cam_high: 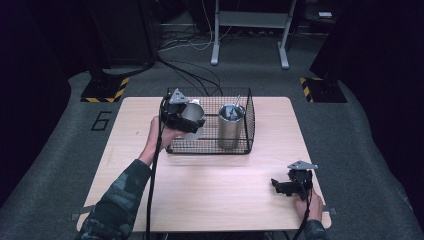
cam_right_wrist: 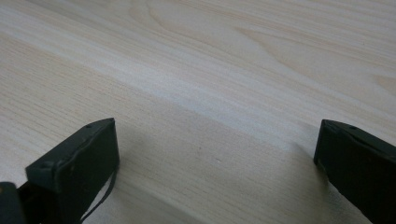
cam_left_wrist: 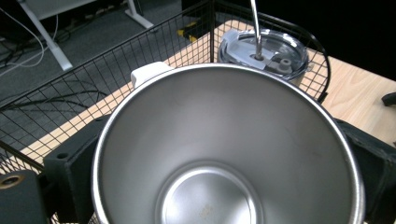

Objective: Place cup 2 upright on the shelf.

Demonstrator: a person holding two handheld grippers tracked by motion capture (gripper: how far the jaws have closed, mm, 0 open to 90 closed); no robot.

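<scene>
left gripper (cam_high: 181, 116) clamped on steel cup (cam_left_wrist: 229, 149) over wire basket (cam_high: 240, 146), right gripper (cam_right_wrist: 217, 158) spread wide on table (cam_high: 210, 190), a "6" on the floor (cam_high: 102, 120), no brand readable

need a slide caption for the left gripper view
Left gripper holds an open steel cup over the wire basket, beside a lidded tumbler with a straw.

A single readable mark: the digit "6" (cam_high: 102, 120) on the grey floor left of the table (cam_high: 210, 200).
</scene>
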